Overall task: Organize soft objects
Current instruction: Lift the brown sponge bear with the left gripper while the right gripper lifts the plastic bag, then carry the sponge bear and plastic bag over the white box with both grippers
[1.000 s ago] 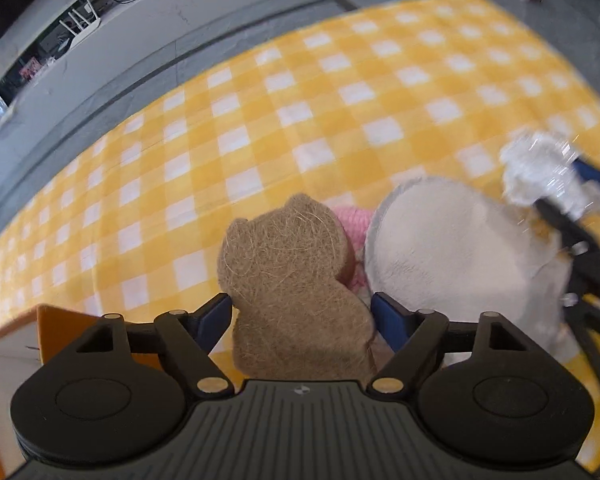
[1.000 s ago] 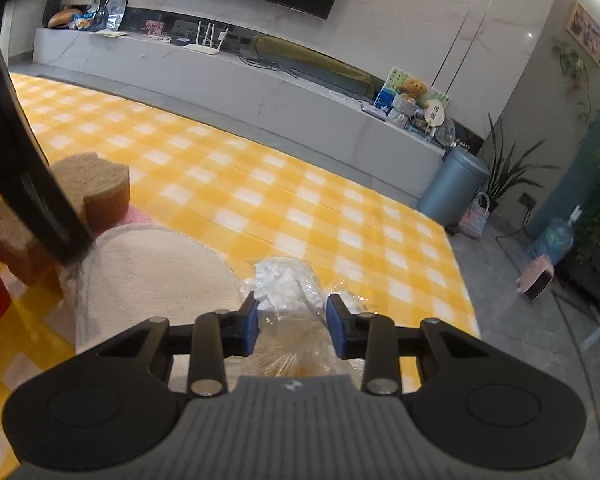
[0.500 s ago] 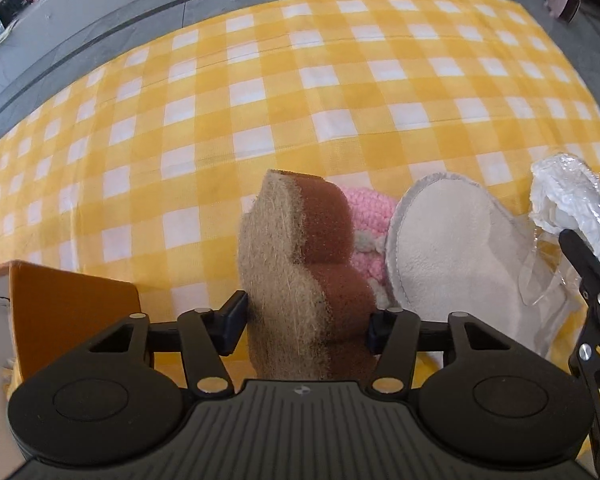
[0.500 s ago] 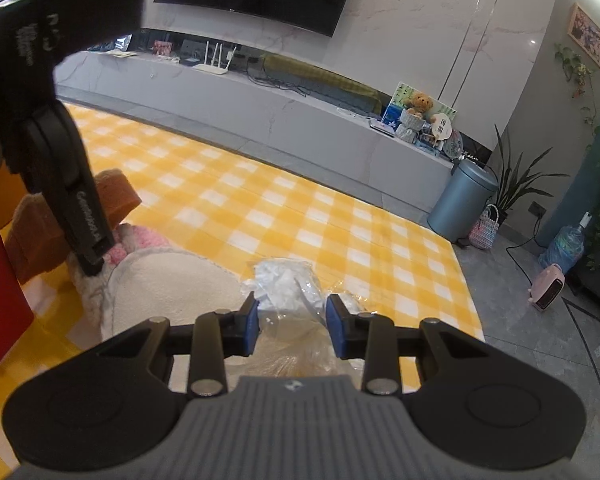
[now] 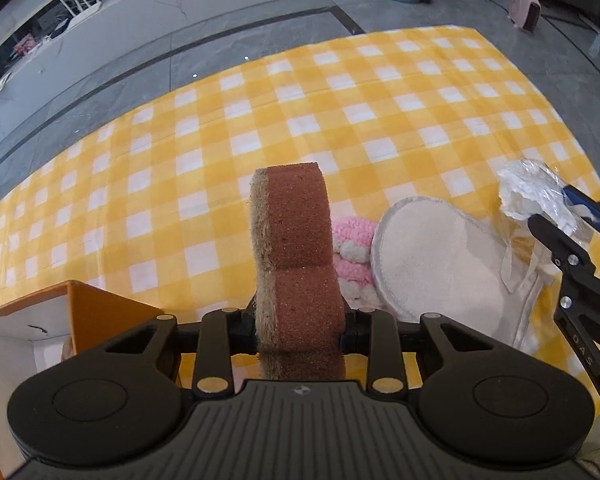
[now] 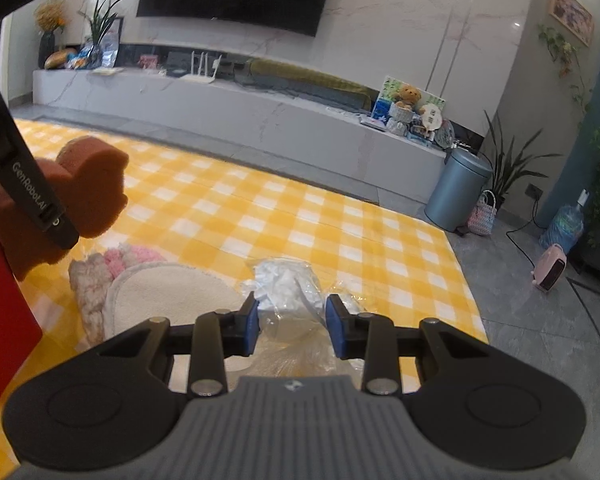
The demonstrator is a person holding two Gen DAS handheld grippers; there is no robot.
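My left gripper [image 5: 300, 326] is shut on a brown bear-shaped sponge [image 5: 296, 256] and holds it edge-on, lifted above the yellow checked cloth [image 5: 340, 112]. The sponge also shows in the right wrist view [image 6: 88, 184]. My right gripper [image 6: 293, 326] is shut on a crumpled clear plastic bag [image 6: 286, 284], which also shows in the left wrist view [image 5: 534, 192]. A round cream pad [image 5: 440, 264] and a pink knitted item [image 5: 352, 240] lie on the cloth between the grippers.
An open orange box [image 5: 80, 312] with a white inside stands at the left; its red side [image 6: 0, 312] shows in the right wrist view. Beyond the cloth are grey floor, a grey bin [image 6: 456, 192], a pink heater [image 6: 550, 268] and a long TV bench [image 6: 260, 108].
My left gripper has lifted the sponge off the pink item and turned it edge-on, closing tighter on it. The right gripper has held the plastic bag and stayed near the pad.
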